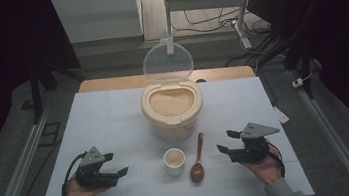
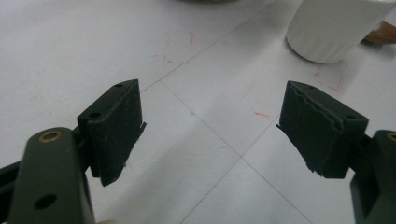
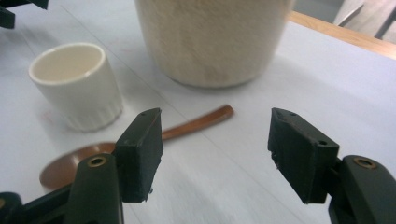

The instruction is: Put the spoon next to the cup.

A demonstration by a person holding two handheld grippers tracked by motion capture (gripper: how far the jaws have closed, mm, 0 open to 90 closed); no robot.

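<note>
- A cream rice container point(image 1: 173, 112) stands at the middle of the white bench point(image 1: 110, 126), filled with pale grains, its clear round lid point(image 1: 167, 62) tipped upright behind it.
- Just in front of it sits a small white cup point(image 1: 174, 161), which looks empty.
- Beside the cup, on its right, lies a brown wooden spoon point(image 1: 198, 161), bowl toward the person, handle pointing at the container.
- The left gripper point(image 1: 118, 164) rests low at the bench's near left, held in the left hand point(image 1: 79, 189), jaws spread wide with nothing between them.
- The right gripper point(image 1: 227, 141) sits at the near right, in the right hand point(image 1: 264, 167), jaws likewise spread and empty, facing the spoon.
</note>
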